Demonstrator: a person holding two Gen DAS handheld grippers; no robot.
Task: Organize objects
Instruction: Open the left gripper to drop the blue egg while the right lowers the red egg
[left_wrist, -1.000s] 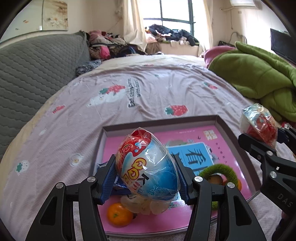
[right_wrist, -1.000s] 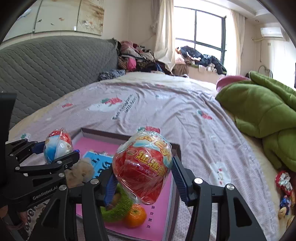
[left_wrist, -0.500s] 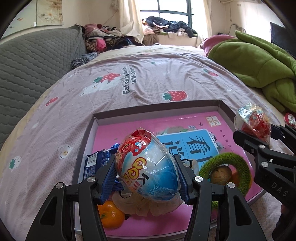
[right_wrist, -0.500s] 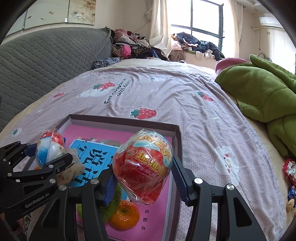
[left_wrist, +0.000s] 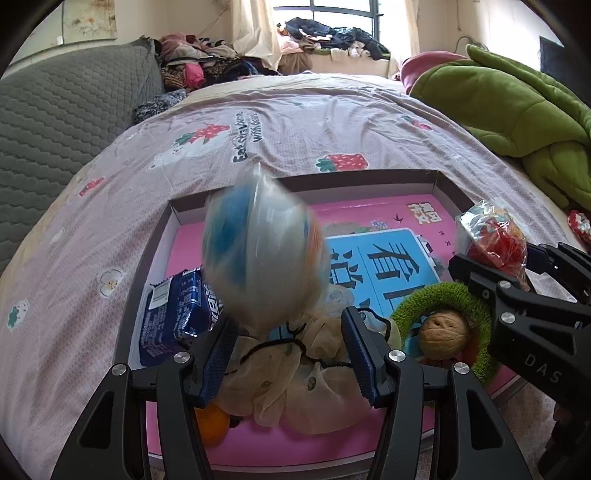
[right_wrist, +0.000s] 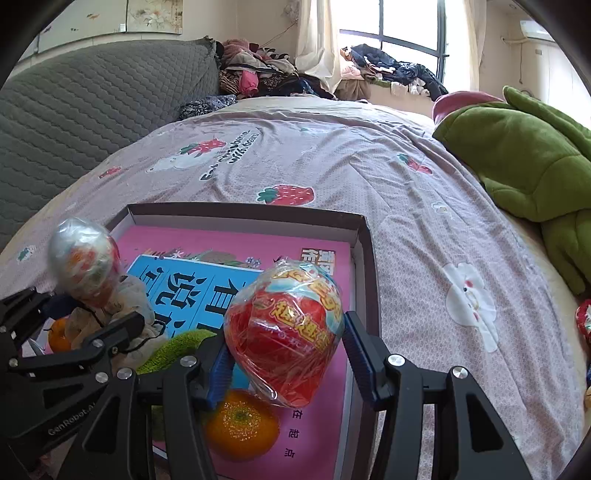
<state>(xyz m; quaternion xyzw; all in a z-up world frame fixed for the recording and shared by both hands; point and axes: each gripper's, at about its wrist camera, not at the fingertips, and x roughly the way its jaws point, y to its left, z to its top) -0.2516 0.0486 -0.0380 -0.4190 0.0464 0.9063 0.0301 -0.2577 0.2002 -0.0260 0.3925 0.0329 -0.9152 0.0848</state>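
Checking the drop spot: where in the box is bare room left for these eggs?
Bare: the book's pink cover along the far wall of the box, corner to corner. Crowded: the near half, with blue packet, beige pouch, green ring, walnut and oranges.

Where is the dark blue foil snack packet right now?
In the left wrist view, the dark blue foil snack packet lies inside the shallow box, by its left wall, beside the cream fabric pouch.

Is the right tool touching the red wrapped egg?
Touching. The right wrist view shows the red wrapped egg pinched between both pads of the right tool, held above the tray.
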